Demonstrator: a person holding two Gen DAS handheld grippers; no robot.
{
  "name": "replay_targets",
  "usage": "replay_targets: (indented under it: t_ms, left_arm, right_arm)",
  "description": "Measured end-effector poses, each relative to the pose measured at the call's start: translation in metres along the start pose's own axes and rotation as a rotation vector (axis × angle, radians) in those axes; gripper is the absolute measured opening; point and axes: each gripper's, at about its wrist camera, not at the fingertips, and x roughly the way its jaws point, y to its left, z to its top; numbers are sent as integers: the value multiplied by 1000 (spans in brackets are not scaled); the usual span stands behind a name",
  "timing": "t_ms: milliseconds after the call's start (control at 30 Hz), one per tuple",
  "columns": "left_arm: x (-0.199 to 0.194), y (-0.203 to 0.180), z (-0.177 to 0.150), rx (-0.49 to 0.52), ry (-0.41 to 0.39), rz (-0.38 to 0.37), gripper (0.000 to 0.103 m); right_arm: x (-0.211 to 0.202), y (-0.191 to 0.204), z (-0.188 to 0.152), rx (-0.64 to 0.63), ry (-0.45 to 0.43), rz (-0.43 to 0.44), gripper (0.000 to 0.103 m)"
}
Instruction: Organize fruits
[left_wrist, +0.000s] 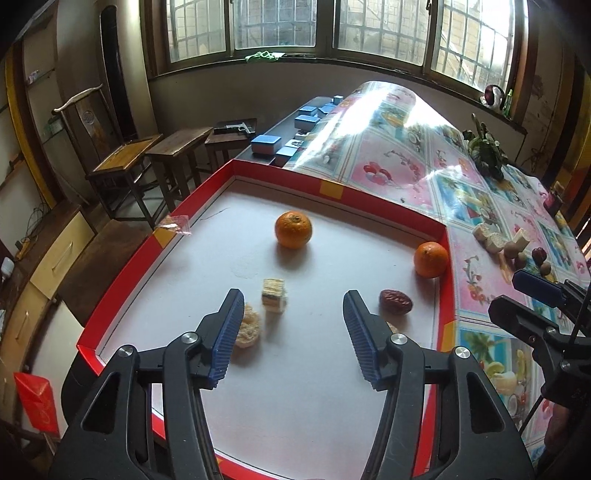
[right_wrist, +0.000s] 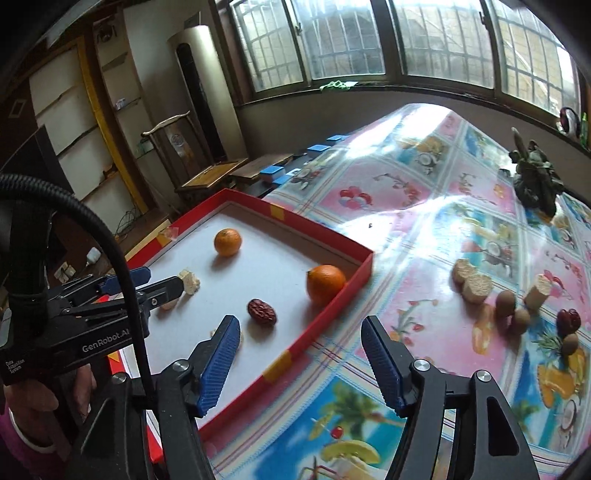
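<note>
- The left gripper (left_wrist: 293, 328) hangs over the near part of the red tray (left_wrist: 155, 240). Its jaws stand apart and nothing is between them.
- The right gripper (right_wrist: 301, 354) hangs over the tray's right wall and the tablecloth (right_wrist: 406, 206). Its jaws stand apart too, with nothing in them.
- In the tray lie two oranges. One orange (left_wrist: 293, 229) sits near the far middle. The other orange (left_wrist: 431, 259) rests against the right wall.
- A red date (left_wrist: 395, 301) lies near that second orange, and a pale chunk (left_wrist: 274, 300) stands just past the left gripper's tips. A pale round piece (left_wrist: 246, 329) lies beside the left jaw.
- More fruit waits on the cloth to the right: pale cut pieces (right_wrist: 472, 282), small brown balls (right_wrist: 511, 308) and another red date (right_wrist: 569, 319).
- The oranges look round and smooth, so I think they can roll or slip. Squeeze them across the fat middle.
- The dates look small, light and wrinkly. I would pinch one across its short side, gently.
- The cloth looks shiny and slick, so the little balls may roll away if bumped.
- The tray wall is low but must be lifted over. The middle of the tray has lots of open room.
</note>
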Motion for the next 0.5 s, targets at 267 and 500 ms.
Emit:
replay_targets:
  t_ms: [267, 500]
  left_arm:
    - [-7, -56, 8, 71, -28, -70, 64]
    - [-1, -110, 16, 136, -8, -137, 64]
  right_arm:
    - [-47, -59, -15, 109, -47, -49, 66]
    - [-75, -109, -25, 156, -41, -138, 66]
